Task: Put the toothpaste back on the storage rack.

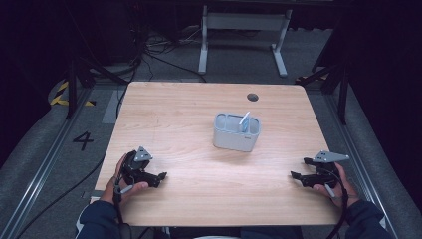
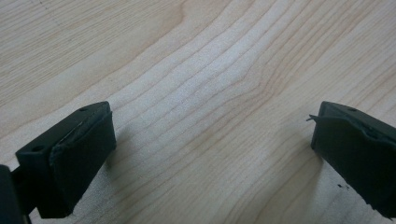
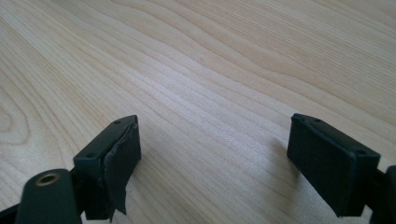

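left gripper [image 1: 160, 177]: rests low at the near left of the table [image 1: 189, 199], held in the person's left hand [image 1: 127, 186]; jaws spread wide, nothing between them. in the left gripper view its pads [image 2: 79, 158] stand far apart over bare wood.
right gripper [image 1: 294, 176]: rests at the near right edge, held in the right hand [image 1: 338, 186]; jaws also released and empty. in the right gripper view one pad [image 3: 119, 156] looks frayed and peeling at its edge.
organiser [image 1: 237, 132]: a grey compartmented desk caddy standing upright just past the table's middle, well apart from both grippers and roughly between them.
contents: a pale blue and white slip or card [image 1: 245, 121] leans upright in the right-hand compartment, its top poking above the rim. the other compartments look empty, though their floors are partly hidden.
risk, tipping: the caddy looks light; a one-sided push on its rim would likely slide or topple it.
risk, the card: it is thin and leaning; a wide-open jaw coming down carelessly could bend it or push it deeper.
risk, grip: the ragged pad on the right gripper may hold a thin thing poorly, letting it slip.
risk, cables: the trailing leads [image 1: 343, 219] could drag on a long reach.
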A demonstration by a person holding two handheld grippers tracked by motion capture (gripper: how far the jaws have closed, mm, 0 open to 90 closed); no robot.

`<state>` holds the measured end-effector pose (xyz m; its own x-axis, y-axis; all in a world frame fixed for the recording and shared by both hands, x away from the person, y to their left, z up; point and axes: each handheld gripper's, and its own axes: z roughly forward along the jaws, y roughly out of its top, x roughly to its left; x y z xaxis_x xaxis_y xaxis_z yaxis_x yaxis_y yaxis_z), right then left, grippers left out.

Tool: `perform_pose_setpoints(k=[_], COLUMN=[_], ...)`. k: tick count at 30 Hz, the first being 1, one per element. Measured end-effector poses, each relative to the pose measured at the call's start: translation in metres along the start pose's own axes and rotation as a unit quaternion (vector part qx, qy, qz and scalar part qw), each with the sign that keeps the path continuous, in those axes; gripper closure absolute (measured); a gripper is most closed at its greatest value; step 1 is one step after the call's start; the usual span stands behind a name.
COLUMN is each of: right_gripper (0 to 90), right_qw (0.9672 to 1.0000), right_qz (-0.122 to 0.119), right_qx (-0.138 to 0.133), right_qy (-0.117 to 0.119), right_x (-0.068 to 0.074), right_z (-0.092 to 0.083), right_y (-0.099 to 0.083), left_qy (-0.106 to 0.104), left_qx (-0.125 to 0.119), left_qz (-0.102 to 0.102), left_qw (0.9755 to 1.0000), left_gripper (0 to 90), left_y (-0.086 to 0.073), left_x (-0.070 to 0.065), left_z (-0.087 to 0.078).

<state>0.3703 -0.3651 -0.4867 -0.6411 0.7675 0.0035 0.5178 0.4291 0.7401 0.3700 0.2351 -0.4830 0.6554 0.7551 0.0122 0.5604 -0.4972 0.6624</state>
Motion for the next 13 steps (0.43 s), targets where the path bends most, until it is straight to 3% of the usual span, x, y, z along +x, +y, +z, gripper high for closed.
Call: perform_pose_setpoints(k=[13], right_gripper=[17.4], right_qw=[1.0000], right_qz=[-0.002], right_qx=[0.000], right_qy=[0.003], right_x=[-0.0004], right_z=[0.0003], right_y=[0.0003], left_qy=[-0.004], left_qx=[0.001], left_qz=[-0.013], left_qw=[0.9999], left_gripper=[0.2], left_y=[0.0001], left_x=[-0.0014], left_z=[0.0008])
